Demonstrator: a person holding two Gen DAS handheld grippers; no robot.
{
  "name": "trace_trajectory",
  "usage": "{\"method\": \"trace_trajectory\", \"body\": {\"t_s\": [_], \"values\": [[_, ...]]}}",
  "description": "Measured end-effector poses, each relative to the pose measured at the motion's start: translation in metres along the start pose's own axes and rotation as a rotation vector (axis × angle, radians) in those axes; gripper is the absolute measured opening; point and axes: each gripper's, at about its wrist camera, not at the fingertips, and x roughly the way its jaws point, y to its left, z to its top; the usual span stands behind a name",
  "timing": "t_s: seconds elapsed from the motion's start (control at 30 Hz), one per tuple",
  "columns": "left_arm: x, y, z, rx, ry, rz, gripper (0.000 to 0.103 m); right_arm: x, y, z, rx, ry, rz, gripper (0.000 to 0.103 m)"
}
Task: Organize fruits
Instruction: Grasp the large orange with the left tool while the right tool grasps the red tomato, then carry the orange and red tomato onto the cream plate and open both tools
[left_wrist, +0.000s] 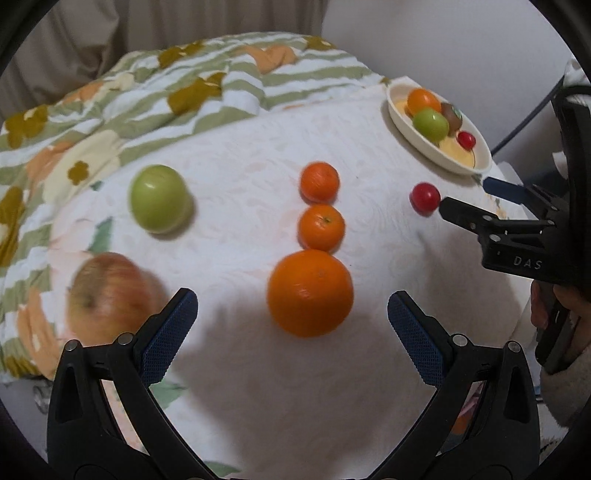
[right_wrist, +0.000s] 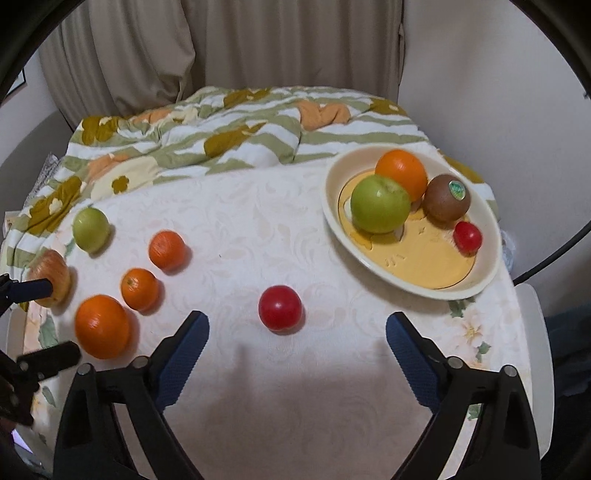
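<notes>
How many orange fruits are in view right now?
4: the large orange, two small oranges in a line on the cloth, plus one orange in the plate.

On the black plastic body of my right gripper (left_wrist: 480, 201), seen from my left wrist, I read the white letters "DAS". The brown fuzzy kiwi (right_wrist: 446, 198) carries a small green sticker, its print too small to read.
</notes>
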Motion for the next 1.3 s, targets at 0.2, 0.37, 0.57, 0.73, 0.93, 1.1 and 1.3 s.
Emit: {"method": "trace_trajectory", "body": {"t_s": [0.2, 0.37, 0.57, 0.73, 0.93, 1.1, 1.3], "values": [[0.023, -0.009, 0.001, 0.009, 0.003, -0.001, 0.092, 0.013, -0.004, -0.001, 0.002, 0.029, 0.004, 0.087], [0.034, -0.007, 0.000, 0.004, 0.016, 0.012, 0.079, 0.019, -0.003, -0.002, -0.012, 0.035, 0.002, 0.087], [0.036, -0.018, -0.002, 0.067, 0.017, 0.040, 0.066, 0.026, 0.001, -0.001, -0.037, 0.049, 0.020, 0.070], [0.034, -0.016, -0.003, 0.044, 0.021, 0.049, 0.065, 0.031, 0.005, -0.001, -0.066, 0.057, 0.029, 0.059], [0.031, -0.007, -0.008, 0.004, 0.023, 0.070, 0.065, 0.039, 0.011, 0.002, -0.099, 0.068, 0.041, 0.049], [0.026, 0.002, -0.014, -0.034, 0.023, 0.084, 0.065, 0.041, 0.015, 0.003, -0.115, 0.061, 0.036, 0.048], [0.021, 0.015, -0.020, -0.080, 0.015, 0.091, 0.065, 0.041, 0.019, 0.005, -0.131, 0.052, 0.021, 0.028]]}}
